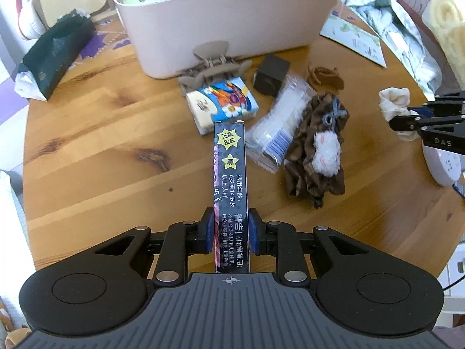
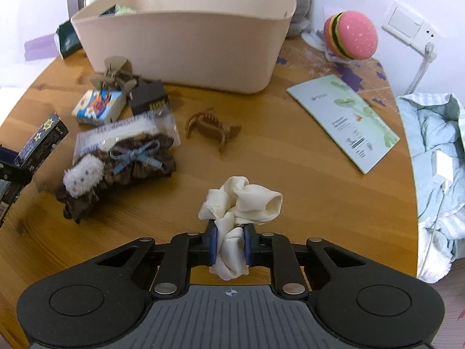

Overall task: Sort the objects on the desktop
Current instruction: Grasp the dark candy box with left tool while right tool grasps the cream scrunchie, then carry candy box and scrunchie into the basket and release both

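My left gripper (image 1: pixel 229 232) is shut on a long dark box with Chinese print (image 1: pixel 231 186), held above the round wooden table (image 1: pixel 101 145); the box also shows in the right wrist view (image 2: pixel 40 142). My right gripper (image 2: pixel 229 247) is shut on a cream scrunchie (image 2: pixel 241 203), seen from the left wrist too (image 1: pixel 396 107). The beige storage bin (image 1: pixel 221 23) stands at the back (image 2: pixel 186 37). On the table lie a brown scrunchie with a blue bow (image 2: pixel 122 171), a tissue pack (image 1: pixel 222 101), a bag of cotton pads (image 1: pixel 276 128), a beige hair claw (image 1: pixel 212 64), a brown hair claw (image 2: pixel 212 128) and a dark cube (image 1: pixel 271 74).
A dark green tissue bag (image 1: pixel 55 58) lies at the far left. A booklet (image 2: pixel 343 116) and light blue cloth (image 2: pixel 436 160) lie at the right. A burger plush (image 2: pixel 350 35) sits at the back right. A white power strip (image 1: pixel 444 160) is at the right edge.
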A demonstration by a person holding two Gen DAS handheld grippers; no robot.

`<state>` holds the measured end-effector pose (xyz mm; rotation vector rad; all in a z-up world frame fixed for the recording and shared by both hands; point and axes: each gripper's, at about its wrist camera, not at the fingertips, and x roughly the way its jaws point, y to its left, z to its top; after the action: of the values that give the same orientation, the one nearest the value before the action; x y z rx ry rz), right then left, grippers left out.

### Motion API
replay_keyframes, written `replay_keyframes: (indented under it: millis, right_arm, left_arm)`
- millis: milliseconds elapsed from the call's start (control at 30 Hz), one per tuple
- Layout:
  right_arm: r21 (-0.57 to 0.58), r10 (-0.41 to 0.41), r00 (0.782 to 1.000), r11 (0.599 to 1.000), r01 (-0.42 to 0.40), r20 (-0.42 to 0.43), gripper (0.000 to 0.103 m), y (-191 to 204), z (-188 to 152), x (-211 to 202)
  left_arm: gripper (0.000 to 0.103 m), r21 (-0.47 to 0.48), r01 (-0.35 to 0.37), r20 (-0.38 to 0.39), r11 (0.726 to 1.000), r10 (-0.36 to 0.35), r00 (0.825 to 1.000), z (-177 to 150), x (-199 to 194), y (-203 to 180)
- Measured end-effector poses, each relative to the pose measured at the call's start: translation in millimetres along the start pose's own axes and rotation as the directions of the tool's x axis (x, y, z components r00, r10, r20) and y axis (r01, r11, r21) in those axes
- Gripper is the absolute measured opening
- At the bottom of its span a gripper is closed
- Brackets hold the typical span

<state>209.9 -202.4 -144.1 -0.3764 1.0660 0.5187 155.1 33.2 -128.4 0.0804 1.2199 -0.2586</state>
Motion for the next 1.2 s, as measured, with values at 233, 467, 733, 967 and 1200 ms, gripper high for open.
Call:
replay_keyframes:
  millis: [233, 467, 733, 967, 1200]
  right_arm:
    - [-0.006, 0.0, 0.998, 1.0, 0.001, 0.066, 0.016, -3.7, 15.7, -24.3]
    - [-0.013, -0.015, 0.987, 1.0, 0.018, 0.163, 0.016, -6.9, 38.7, -47.6]
    - [-0.011, -0.002, 0.968, 1.0, 0.005, 0.249, 0.016, -9.2, 71.9, -68.2]
    - [-0.049, -0.001, 0.959, 0.999, 0.015, 0.285, 0.016, -9.2, 97.8, -73.2]
    - [-0.061, 0.006, 0.95, 0.998, 0.013, 0.312, 0.016, -11.4, 126.0, -71.2]
  left_arm:
    - [0.023, -0.034, -0.009, 0.043, 0.999, 0.011, 0.999, 9.3, -20.0, 9.5]
    - [0.023, -0.065, -0.031, 0.138, 0.997, 0.04, 0.99, 33.7, -50.7, 23.9]
    - [0.023, -0.089, -0.059, 0.25, 0.994, 0.079, 0.965, 81.6, -83.6, 42.0]
    - [0.023, -0.097, -0.029, 0.304, 0.995, 0.058, 0.951, 116.7, -95.8, 39.9]
    - [0.023, -0.096, -0.008, 0.338, 0.995, 0.04, 0.94, 146.1, -93.2, 34.5]
